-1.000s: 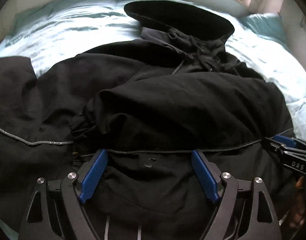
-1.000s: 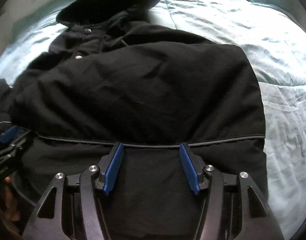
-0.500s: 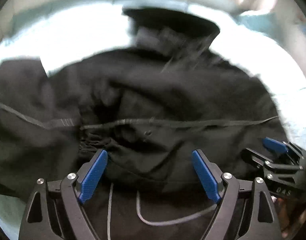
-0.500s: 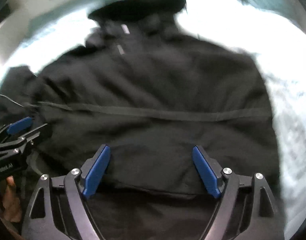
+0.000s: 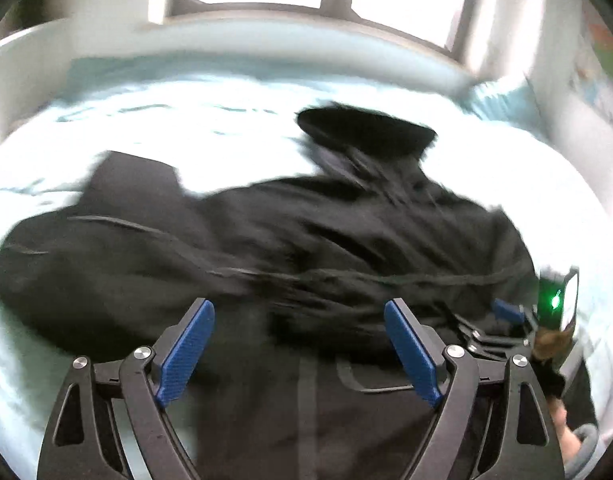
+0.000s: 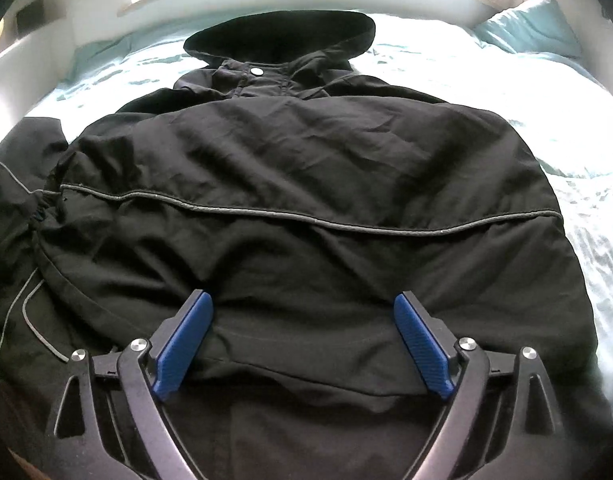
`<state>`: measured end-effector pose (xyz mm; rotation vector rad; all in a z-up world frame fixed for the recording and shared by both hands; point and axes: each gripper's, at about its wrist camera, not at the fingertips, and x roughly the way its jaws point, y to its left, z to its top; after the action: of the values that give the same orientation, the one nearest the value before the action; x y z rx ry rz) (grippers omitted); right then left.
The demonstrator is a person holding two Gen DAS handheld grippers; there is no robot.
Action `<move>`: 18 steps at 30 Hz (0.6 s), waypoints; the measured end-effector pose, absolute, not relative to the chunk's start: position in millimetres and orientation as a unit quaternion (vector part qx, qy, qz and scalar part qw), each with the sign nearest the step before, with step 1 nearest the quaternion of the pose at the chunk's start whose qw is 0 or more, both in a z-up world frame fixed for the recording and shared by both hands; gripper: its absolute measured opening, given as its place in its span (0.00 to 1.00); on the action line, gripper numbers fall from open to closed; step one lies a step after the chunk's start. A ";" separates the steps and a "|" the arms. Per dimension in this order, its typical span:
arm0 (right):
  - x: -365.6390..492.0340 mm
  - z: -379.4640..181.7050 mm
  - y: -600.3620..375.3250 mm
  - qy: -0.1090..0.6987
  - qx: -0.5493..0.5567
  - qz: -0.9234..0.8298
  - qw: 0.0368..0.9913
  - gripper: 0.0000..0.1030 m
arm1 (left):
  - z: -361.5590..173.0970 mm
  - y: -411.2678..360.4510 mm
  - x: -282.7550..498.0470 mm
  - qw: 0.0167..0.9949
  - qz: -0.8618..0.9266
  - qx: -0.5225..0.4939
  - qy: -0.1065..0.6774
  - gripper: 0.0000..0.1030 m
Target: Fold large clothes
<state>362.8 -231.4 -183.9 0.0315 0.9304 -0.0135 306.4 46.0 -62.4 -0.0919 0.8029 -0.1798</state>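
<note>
Over a pale blue bed (image 6: 486, 92), both grippers gape empty above a black jacket (image 6: 306, 184) — only the left gripper (image 5: 298, 344) view shows the right gripper (image 5: 506, 312); both have pulled back since earlier.

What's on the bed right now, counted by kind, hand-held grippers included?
Black hooded jacket: 1
Teal pillow: 1
Hand-held grippers: 2, left hand-held gripper and right hand-held gripper, both open over the jacket's lower part
Total: 4
</note>
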 end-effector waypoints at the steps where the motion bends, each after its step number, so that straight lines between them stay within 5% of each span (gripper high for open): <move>1: 360.7 -182.6 -230.6 0.449 0.016 -0.006 0.894 0.91 | -52.7 71.4 301.3 0.921 -0.068 -0.059 0.379 0.85; 12: 361.0 -183.1 -231.0 0.449 0.018 -0.001 0.894 0.93 | -49.3 341.3 289.6 0.907 0.166 -0.151 0.355 0.85; 18: 360.7 -183.2 -232.9 0.446 0.028 0.007 0.894 0.94 | -72.0 390.3 306.2 0.897 0.167 -0.209 0.352 0.85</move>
<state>360.7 -232.9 -183.2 0.0587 0.9258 0.0138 306.2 390.3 -72.0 -0.4323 0.7302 0.3466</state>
